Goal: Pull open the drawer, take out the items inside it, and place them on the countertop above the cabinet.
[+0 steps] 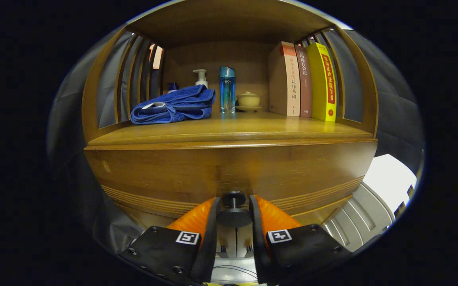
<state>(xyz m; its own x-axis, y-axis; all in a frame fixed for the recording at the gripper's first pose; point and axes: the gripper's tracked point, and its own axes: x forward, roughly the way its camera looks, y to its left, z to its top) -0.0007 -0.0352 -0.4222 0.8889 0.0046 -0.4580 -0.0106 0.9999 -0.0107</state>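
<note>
A wooden cabinet fills the view, with its closed drawer front (229, 169) right ahead of me. A dark round knob (233, 208) sticks out from the lower middle of the drawer front. My gripper (233, 214) has a finger on each side of the knob, and both press against its disc. The drawer's inside is hidden. Above the drawer runs the wooden countertop (253, 127), forming the floor of an open shelf.
On the countertop lie a folded blue towel (175, 106), a white pump bottle (200, 77), a tall blue bottle (227, 89) and a small lidded cup on a saucer (248, 101). Three upright books (304, 81) stand at its right. The front middle of the countertop is bare.
</note>
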